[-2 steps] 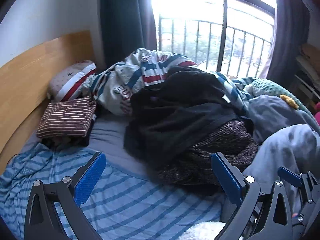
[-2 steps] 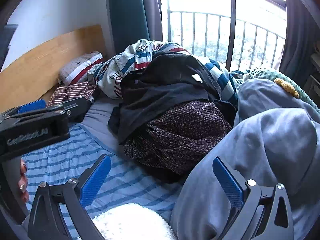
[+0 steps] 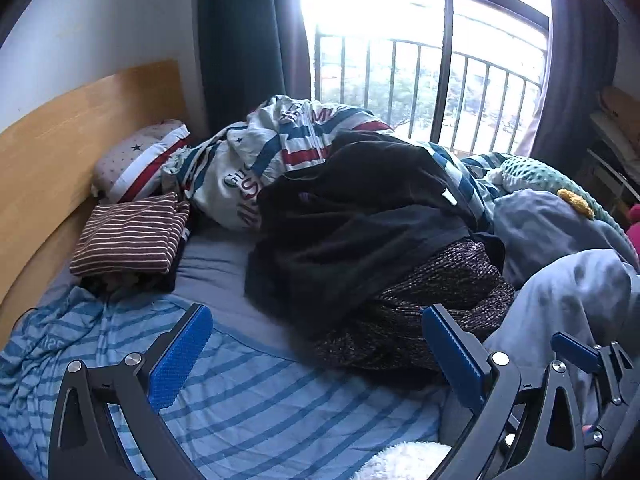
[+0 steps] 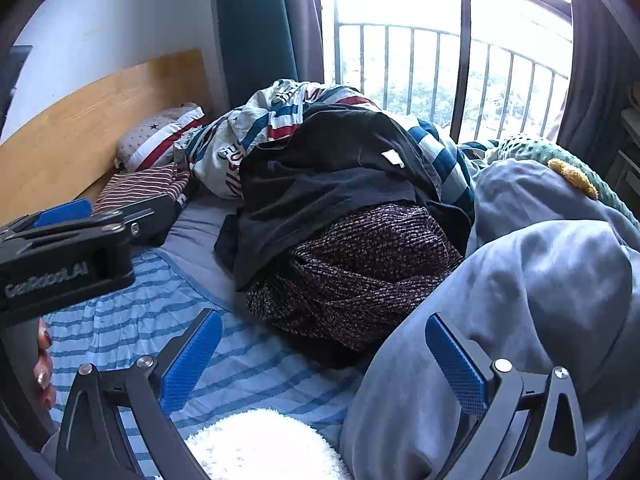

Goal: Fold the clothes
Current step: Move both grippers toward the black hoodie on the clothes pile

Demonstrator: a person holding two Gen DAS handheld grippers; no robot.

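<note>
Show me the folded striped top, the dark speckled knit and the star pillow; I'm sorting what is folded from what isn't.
folded striped top [image 3: 130,236], left wrist view, middle of its upper face.
dark speckled knit [image 4: 360,276], right wrist view, centre of the bunched fabric.
star pillow [image 3: 138,156], left wrist view, its dotted top.

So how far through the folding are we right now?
Early. Done: one striped maroon top lies folded by the headboard. In hand: nothing; left gripper and right gripper both have their jaws open over the blue striped garment. Left: the heap of black garment and dark knit.
</note>
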